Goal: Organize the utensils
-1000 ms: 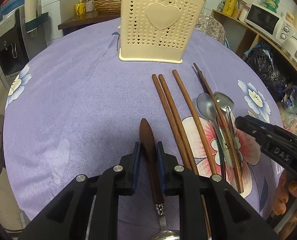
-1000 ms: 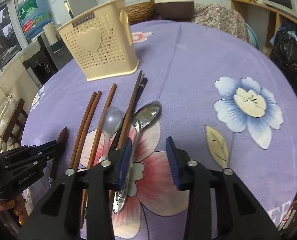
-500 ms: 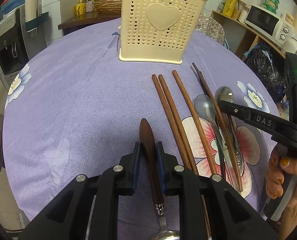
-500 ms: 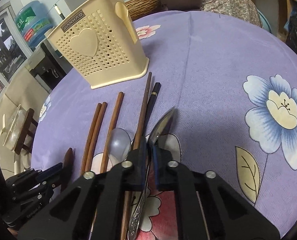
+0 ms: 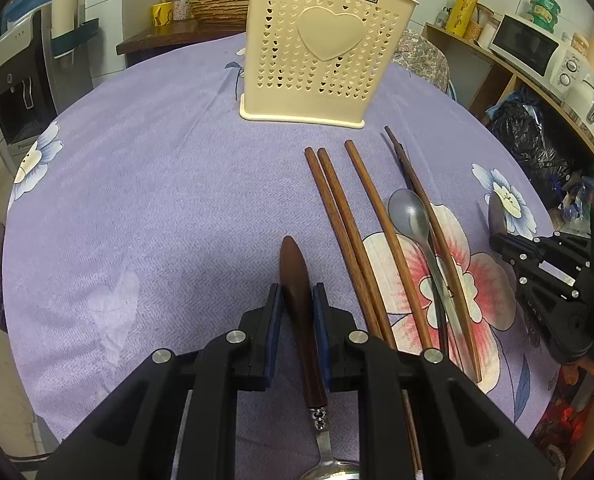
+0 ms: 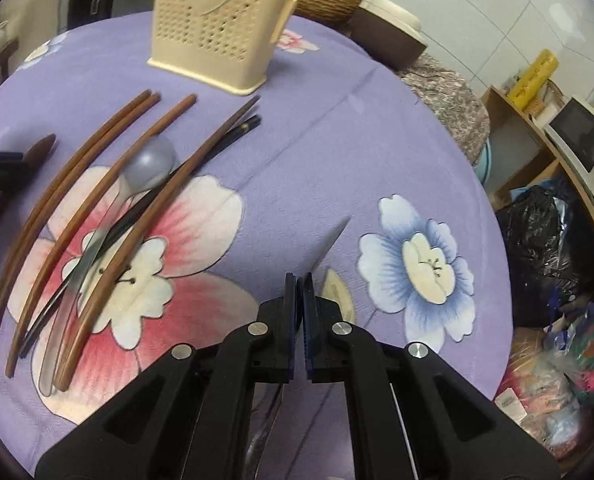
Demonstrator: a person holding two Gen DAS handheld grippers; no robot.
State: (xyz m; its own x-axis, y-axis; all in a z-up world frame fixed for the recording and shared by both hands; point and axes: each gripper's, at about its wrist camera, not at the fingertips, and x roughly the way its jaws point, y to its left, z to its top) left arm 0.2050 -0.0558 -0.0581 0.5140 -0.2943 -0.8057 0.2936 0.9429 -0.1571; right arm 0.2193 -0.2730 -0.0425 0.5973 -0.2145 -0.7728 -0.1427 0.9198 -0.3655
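Observation:
My left gripper (image 5: 297, 300) is shut on the dark wooden handle of a metal spoon (image 5: 297, 280), near the table's front edge. My right gripper (image 6: 299, 286) is shut on a steel spoon (image 6: 331, 242), seen edge-on and lifted above the cloth; its bowl also shows in the left wrist view (image 5: 497, 216). The cream perforated utensil holder (image 5: 317, 52) stands upright at the back. Several brown chopsticks (image 5: 345, 224) and a grey spoon (image 5: 411, 212) lie on the purple flowered cloth between the grippers.
A black chopstick (image 6: 241, 130) lies under the brown ones. A shelf with a microwave (image 5: 529, 46) stands right of the table, a black bag (image 6: 537, 240) below it. A water dispenser (image 5: 21, 88) stands at the left.
My right gripper closed on the steel spoon, lifted it off the cloth and carried it to the right. My left gripper has stayed shut on the wooden-handled spoon.

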